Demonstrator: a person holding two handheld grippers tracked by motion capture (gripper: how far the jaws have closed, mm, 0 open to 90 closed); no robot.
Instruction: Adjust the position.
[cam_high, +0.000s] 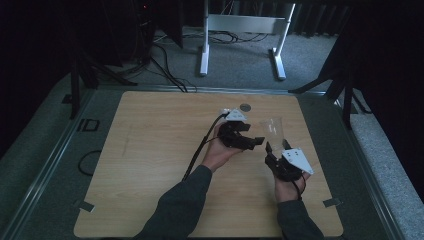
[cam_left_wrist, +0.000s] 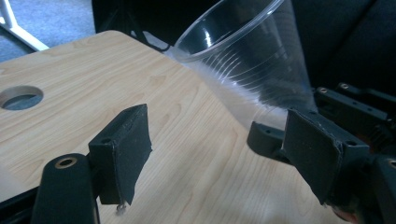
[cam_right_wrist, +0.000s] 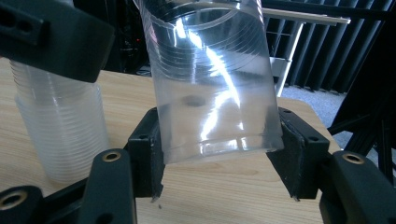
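- My right gripper is squeezing one clear cup by its bottom, lifting it near the table's right edge.
- My left gripper is hanging wide open beside it.
- The cup stack is standing close by; I think I'm peeling cups apart, so next I should set this one down gently.

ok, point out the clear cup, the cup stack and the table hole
clear cup (cam_right_wrist: 212, 93), right gripper view, side wall
cup stack (cam_right_wrist: 60, 130), right gripper view, ribbed side
table hole (cam_left_wrist: 21, 97), left gripper view, opening
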